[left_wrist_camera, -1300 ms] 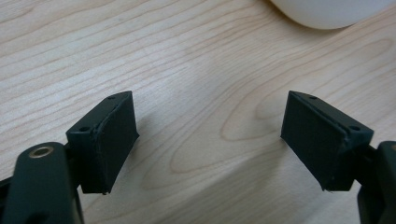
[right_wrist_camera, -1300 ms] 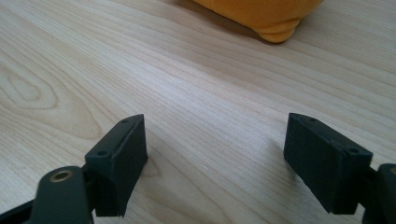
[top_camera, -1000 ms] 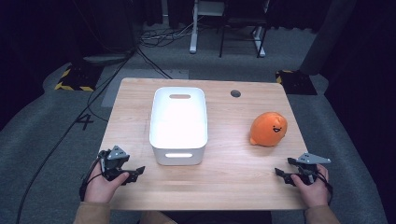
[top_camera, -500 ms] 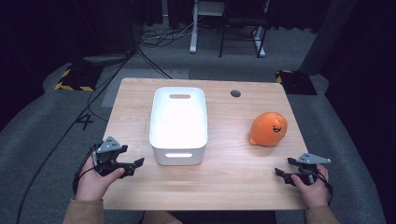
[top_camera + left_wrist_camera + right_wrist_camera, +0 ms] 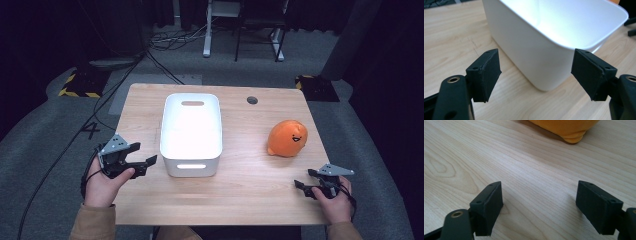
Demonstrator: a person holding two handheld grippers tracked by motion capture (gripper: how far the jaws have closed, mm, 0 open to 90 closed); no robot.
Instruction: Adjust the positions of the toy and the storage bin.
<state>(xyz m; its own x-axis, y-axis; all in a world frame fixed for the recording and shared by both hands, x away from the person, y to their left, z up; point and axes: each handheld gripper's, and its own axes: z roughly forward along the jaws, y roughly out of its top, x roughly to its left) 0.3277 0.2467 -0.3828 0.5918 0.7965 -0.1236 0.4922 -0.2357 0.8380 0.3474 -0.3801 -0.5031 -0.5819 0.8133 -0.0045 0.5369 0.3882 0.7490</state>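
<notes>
A white plastic bin (image 5: 191, 130) stands in the middle of the wooden table (image 5: 240, 200). To its right lies an orange round plush toy (image 5: 287, 138) with a small face. My left gripper (image 5: 142, 154) is lifted off the table at the bin's front left corner. Its jaws stand open, have just been closing, and hold nothing. In the left gripper view the gripper (image 5: 535, 72) looks at the bin's (image 5: 549, 32) near corner. My right gripper (image 5: 305, 179) rests open near the front right edge. In the right gripper view the gripper (image 5: 539, 207) faces bare wood below the plush toy (image 5: 566, 127).
A dark round cable hole (image 5: 252, 100) sits in the table's far right part. Cables (image 5: 100, 125) trail over the grey floor on the left. A yellow-and-black striped mat (image 5: 77, 86) and desk legs (image 5: 206, 30) lie beyond the table.
The left hand has lifted its gripper off the table beside the bin, and its jaws look a little narrower than half a second ago. The right gripper, bin and plush toy have not moved.
</notes>
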